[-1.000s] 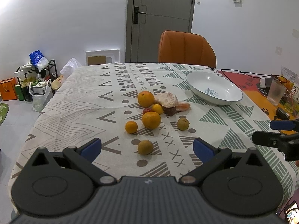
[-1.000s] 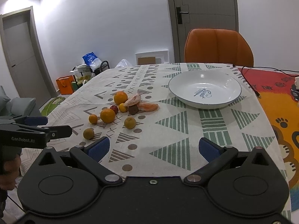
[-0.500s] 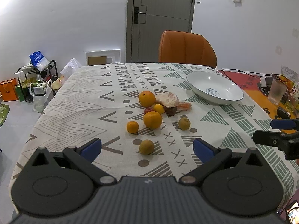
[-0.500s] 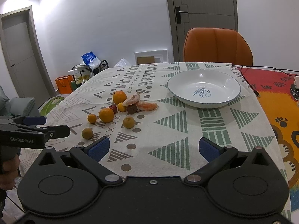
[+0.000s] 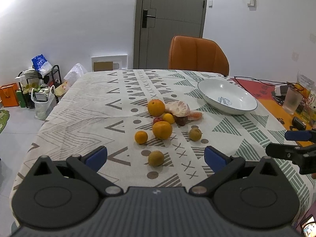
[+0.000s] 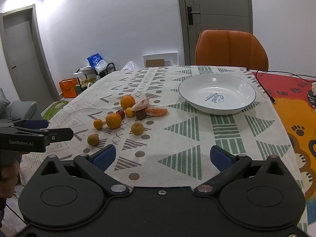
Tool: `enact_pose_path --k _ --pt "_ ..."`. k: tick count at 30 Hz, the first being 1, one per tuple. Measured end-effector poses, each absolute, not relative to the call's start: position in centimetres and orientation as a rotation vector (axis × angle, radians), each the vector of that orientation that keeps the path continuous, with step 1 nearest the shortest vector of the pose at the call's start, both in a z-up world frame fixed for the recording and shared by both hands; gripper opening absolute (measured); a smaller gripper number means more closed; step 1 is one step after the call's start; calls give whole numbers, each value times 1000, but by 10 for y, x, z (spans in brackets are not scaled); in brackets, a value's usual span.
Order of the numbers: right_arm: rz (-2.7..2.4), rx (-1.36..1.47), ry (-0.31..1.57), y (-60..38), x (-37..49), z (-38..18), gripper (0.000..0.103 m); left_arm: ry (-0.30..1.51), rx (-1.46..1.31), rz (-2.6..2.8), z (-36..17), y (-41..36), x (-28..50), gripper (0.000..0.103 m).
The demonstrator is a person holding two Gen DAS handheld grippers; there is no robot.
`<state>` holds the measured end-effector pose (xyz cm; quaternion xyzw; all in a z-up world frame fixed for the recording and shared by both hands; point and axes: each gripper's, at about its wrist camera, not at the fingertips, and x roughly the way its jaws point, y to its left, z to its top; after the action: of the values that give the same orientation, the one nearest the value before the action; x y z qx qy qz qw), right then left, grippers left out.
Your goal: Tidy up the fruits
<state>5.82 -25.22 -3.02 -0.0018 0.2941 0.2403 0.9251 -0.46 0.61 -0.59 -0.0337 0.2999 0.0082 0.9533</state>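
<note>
Several fruits lie in a loose cluster mid-table: a large orange [image 5: 156,107], a second orange [image 5: 162,130], a small mandarin [image 5: 141,137], two dull yellow-green fruits [image 5: 156,158] [image 5: 195,134], a peeled citrus [image 5: 178,109] and a dark red fruit [image 5: 157,119]. An empty white bowl [image 5: 227,96] [image 6: 217,93] stands to their right. My left gripper [image 5: 155,156] is open, low over the near table edge, with the nearest yellow-green fruit between its fingers' line. My right gripper [image 6: 161,155] is open above bare cloth, right of the cluster [image 6: 126,114].
An orange chair [image 5: 198,55] stands behind the table. A cable [image 6: 264,86], a glass [image 5: 292,100] and small items sit on the colourful mat at the right. Bags and a rack [image 5: 39,83] stand on the floor at the left. A grey door [image 5: 169,23] is behind.
Both grippers have edged slightly forward and lower toward the table; the fruit cluster and bowl have not moved. Both stay open.
</note>
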Motion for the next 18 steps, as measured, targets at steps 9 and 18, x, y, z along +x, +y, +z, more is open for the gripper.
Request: enact_pose_path --k 9,18 --pt "499 -16 610 -246 64 -35 103 602 -87 -8 -11 9 -3 103" --pt "529 -38 593 -231 71 -36 103 588 -126 -22 -22 16 6 100"
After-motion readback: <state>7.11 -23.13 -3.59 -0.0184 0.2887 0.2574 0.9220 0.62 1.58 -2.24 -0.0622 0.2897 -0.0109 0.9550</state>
